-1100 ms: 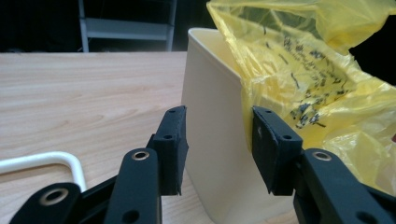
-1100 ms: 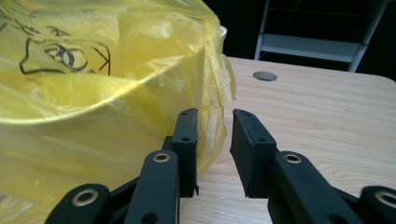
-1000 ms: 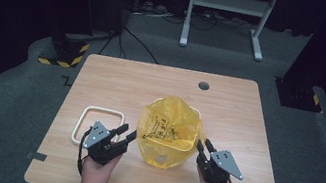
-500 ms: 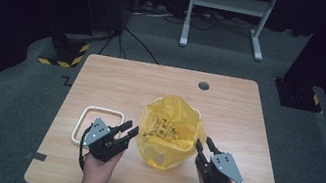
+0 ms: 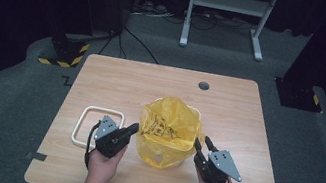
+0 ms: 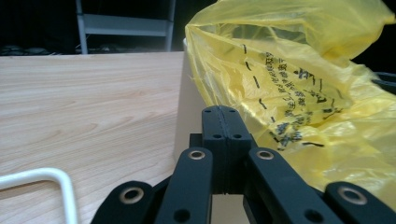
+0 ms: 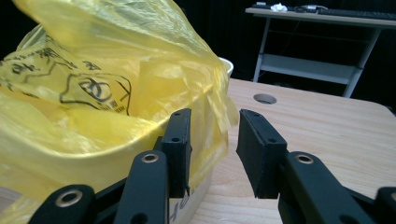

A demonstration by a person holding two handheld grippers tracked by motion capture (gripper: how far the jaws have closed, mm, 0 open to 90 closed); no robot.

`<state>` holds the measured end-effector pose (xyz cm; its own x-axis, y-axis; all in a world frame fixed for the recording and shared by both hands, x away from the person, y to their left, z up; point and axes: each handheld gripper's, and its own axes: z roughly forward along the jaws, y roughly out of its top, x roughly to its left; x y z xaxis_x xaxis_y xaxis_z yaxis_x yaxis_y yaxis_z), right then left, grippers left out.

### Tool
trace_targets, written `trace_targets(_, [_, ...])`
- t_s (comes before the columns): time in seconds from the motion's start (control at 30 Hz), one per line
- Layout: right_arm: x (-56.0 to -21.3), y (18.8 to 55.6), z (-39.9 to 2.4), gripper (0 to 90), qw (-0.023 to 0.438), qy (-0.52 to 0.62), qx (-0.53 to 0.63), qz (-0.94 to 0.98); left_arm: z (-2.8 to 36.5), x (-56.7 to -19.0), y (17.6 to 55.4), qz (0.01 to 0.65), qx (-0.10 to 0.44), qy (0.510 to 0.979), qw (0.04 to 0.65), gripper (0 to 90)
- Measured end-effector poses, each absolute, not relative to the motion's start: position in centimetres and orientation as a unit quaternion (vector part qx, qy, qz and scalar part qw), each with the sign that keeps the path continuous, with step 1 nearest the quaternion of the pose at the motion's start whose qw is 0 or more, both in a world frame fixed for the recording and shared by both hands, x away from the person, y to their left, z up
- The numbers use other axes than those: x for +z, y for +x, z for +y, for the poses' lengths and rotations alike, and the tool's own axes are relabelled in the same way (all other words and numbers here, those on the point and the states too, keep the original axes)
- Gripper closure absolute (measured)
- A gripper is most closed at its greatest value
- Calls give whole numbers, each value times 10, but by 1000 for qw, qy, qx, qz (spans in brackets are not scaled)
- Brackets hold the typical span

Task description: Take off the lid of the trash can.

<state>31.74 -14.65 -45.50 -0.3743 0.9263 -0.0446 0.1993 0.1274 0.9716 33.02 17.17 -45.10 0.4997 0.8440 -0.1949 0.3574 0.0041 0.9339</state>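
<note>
Closing beside the bin [image 5: 179,163], the left gripper [image 5: 133,128] had just pressed its jaws together, seemingly empty; the yellow bag [image 5: 169,123] draped that bin, the right gripper [image 5: 201,143] half-spread alongside.

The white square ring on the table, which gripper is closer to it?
Left. The left gripper sits just right of the white ring, its body right beside it. The right gripper is across the yellow bag, on its far side.

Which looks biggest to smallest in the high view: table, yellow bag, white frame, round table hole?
1. table
2. yellow bag
3. white frame, partly hidden by the left gripper, though clearly smaller than the bag
4. hole
</note>
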Motion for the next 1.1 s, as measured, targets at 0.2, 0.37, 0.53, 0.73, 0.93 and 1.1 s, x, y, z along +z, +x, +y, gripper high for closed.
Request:
trace_targets(0.2, [-462,325,-145,648,358,433,491,666,166,-459,340,446,224,686,529,900])
trace_targets(0.37, [-469,333,-147,642,343,443,485,672,161,-463,341,442,221,696,522,900])
trace_targets(0.53, [-464,329,-151,631,346,446,491,664,167,-460,336,447,228,683,531,772])
trace_targets(0.73, [-447,317,-156,624,362,432,514,647,181,-446,328,452,244,651,559,689])
trace_targets(0.93, [-434,311,-148,629,346,419,543,640,177,-433,330,429,222,644,594,618])
trace_targets(1.1, [-435,314,-137,635,321,425,550,643,158,-438,336,419,209,672,573,625])
